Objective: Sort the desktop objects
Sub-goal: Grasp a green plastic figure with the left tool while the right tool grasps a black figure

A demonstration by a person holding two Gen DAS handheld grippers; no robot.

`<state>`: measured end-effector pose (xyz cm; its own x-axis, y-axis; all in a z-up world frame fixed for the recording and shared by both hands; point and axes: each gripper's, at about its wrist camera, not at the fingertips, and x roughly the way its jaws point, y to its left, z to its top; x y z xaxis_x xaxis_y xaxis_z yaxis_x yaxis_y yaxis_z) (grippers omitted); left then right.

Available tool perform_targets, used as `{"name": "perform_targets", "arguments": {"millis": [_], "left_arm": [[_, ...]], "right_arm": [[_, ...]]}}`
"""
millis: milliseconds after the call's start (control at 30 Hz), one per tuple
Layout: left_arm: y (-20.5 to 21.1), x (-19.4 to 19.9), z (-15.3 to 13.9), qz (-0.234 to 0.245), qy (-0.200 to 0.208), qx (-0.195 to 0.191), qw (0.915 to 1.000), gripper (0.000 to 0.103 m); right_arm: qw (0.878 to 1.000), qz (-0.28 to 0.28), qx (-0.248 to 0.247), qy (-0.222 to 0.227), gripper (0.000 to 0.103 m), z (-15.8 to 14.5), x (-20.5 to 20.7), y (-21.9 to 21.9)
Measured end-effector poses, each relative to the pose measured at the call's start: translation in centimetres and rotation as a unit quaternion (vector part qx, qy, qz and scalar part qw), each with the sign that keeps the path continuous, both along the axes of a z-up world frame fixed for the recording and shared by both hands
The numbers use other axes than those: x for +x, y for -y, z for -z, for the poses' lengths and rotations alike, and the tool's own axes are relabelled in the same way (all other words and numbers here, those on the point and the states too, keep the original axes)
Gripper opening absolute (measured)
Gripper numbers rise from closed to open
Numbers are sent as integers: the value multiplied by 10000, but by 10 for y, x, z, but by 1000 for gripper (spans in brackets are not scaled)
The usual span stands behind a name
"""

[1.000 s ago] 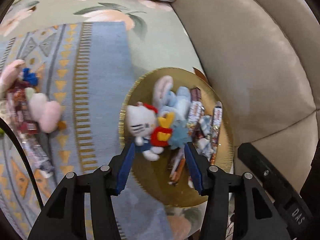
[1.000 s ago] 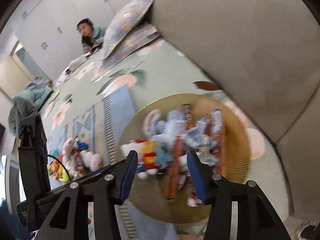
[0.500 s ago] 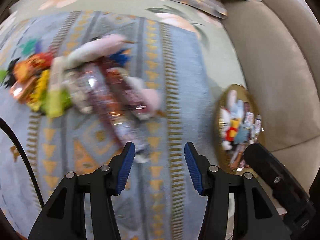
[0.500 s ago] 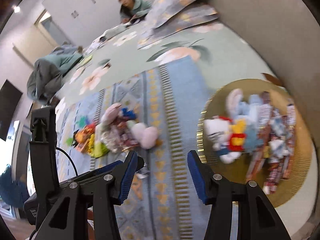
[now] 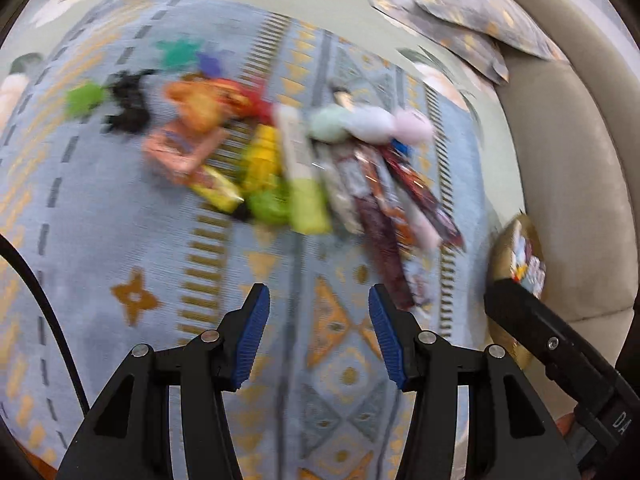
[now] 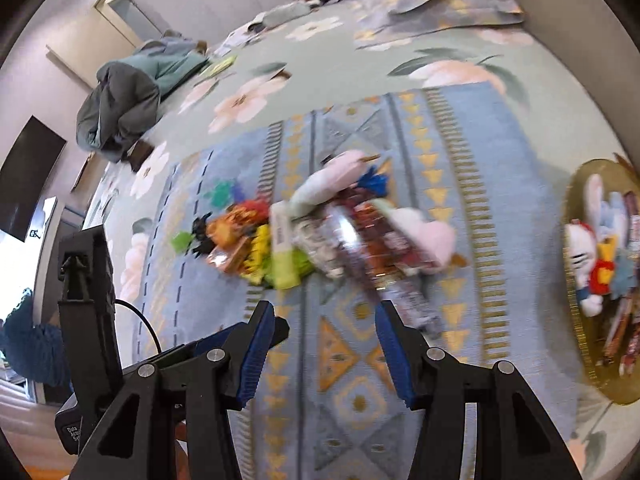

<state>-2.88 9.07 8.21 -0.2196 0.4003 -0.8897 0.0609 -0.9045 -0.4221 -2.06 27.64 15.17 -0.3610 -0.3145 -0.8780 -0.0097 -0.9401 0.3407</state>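
Rug, blue and patterned, now filled the ground under both claws, where a second earlier the gold tray had lain directly beneath them. That tray, holding plush toys and snack sticks, had slid far off to the right. Ahead of the claws lay the jumbled pile of toys and wrappers. Left gripper and right gripper each hung partly open, holding nothing.
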Motion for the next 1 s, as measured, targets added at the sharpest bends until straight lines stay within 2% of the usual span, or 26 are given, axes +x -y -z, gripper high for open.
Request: {"name": "perform_targets", "arguments": {"millis": [200, 333, 500, 733, 833, 1000], "left_arm": [[69, -23, 4, -503, -188, -244, 9983, 49], [119, -54, 7, -782, -488, -650, 9936, 49], [167, -87, 14, -1048, -953, -898, 9858, 49], [182, -109, 48, -664, -1019, -888, 9886, 49], [180, -114, 64, -514, -906, -986, 9897, 49], [175, -113, 66, -329, -1187, -1130, 9859, 49]], "right_arm": [[9996, -134, -77, 219, 51, 5, -13, 44], [9995, -211, -70, 224, 51, 6, -21, 70], [9989, -300, -88, 363, 51, 18, -35, 95], [9976, -444, -122, 509, 51, 39, -55, 128], [9968, -591, -90, 532, 51, 45, -62, 144], [9956, -705, -90, 603, 51, 56, -73, 162]]}}
